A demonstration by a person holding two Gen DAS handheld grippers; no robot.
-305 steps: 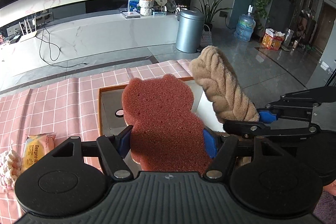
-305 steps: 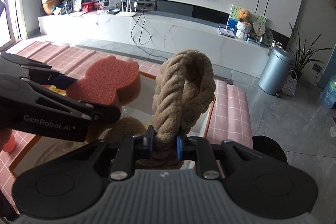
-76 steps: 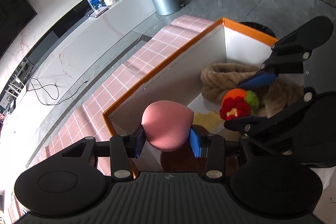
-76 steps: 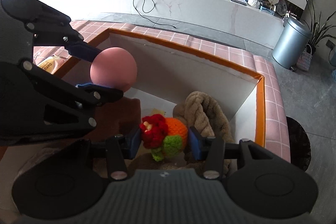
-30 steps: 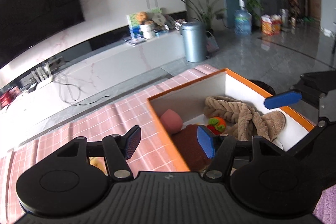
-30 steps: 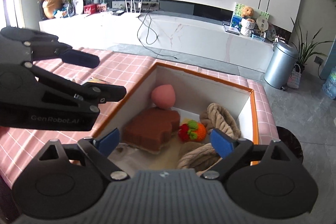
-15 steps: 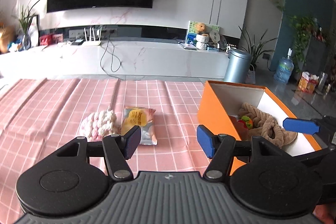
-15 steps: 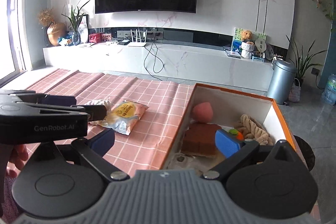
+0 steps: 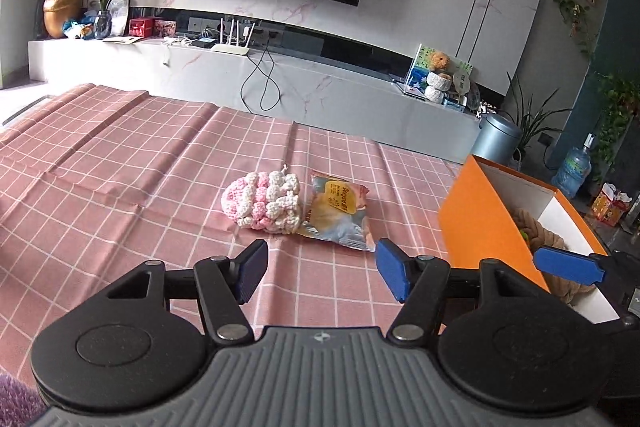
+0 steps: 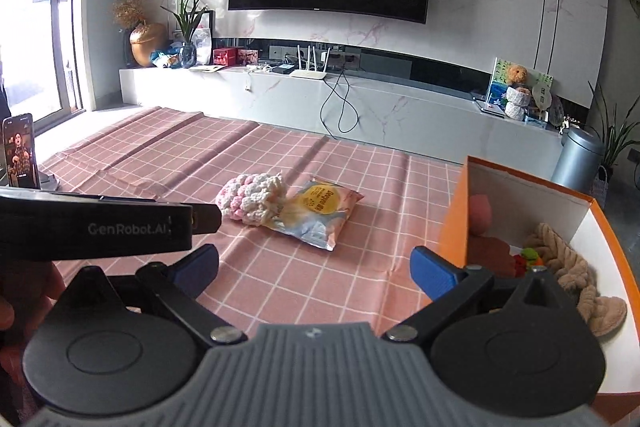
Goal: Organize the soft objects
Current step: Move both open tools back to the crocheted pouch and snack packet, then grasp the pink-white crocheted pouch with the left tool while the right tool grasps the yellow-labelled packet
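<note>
The worktop [image 9: 120, 167] is covered by a pink checked cloth, and a wide bare stretch of it is seen to the left and in front of both grippers; its far edge is met by the floor before a long white media bench [image 10: 400, 99]. The right side is closed off by an orange box [image 10: 454, 215] with white inner walls, in which a tan braided rope [image 10: 560, 247], a brown sponge [image 10: 488, 253], a pink sponge ball [image 10: 480, 211] and a small crocheted fruit [image 10: 528, 259] are held. Near mid-cloth a yellow snack packet [image 9: 340, 211] is laid, touched on its left by a pink-and-white crocheted pouch [image 9: 262, 203]; nothing is placed between these and the grippers. The left hand-held gripper [image 9: 320, 271] is held wide with nothing between its pads, and so is the right hand-held gripper [image 10: 314, 267]. A phone [image 10: 20, 151] is propped at the left edge. A second ago both grippers were aimed into the box; the packet and pouch are now faced instead.
</note>
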